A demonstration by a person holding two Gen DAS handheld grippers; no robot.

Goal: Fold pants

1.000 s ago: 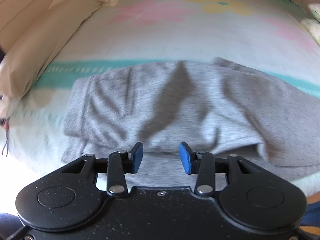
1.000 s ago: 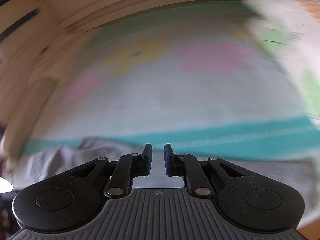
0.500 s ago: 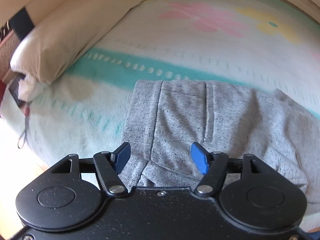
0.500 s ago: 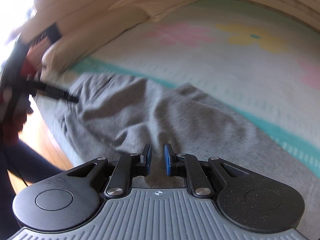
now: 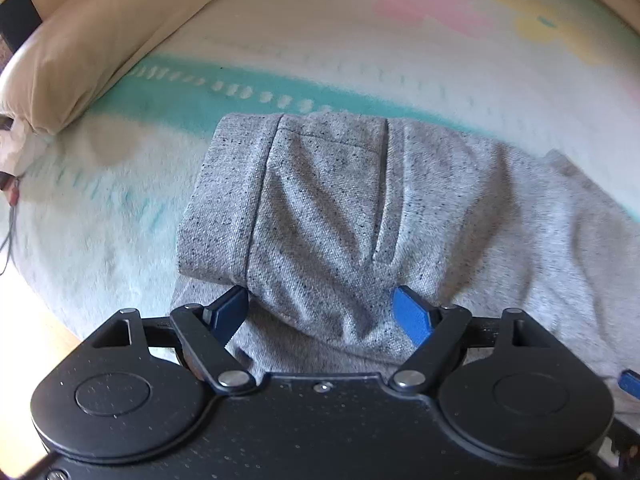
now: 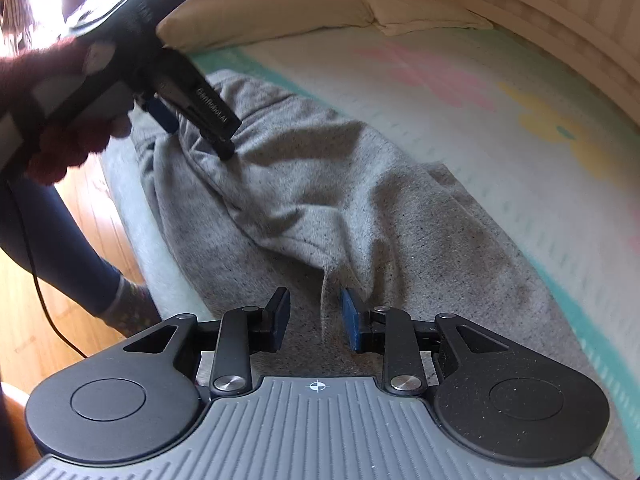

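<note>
Home bedroom: bed with flowered blanket (image 5: 400, 52), beige pillows (image 6: 280, 12), wooden headboard (image 6: 560, 28), wood floor (image 6: 92, 208).

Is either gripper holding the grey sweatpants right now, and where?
Neither. The left gripper and right gripper have just been opening; both straddle folds of the grey sweatpants, with no pad pressing the fabric.

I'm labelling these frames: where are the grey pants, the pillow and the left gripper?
grey pants (image 5: 320, 208): left wrist view, pocket panel.
pillow (image 5: 80, 64): left wrist view, its side.
left gripper (image 5: 320, 314): left wrist view, midway between fingertips.
</note>
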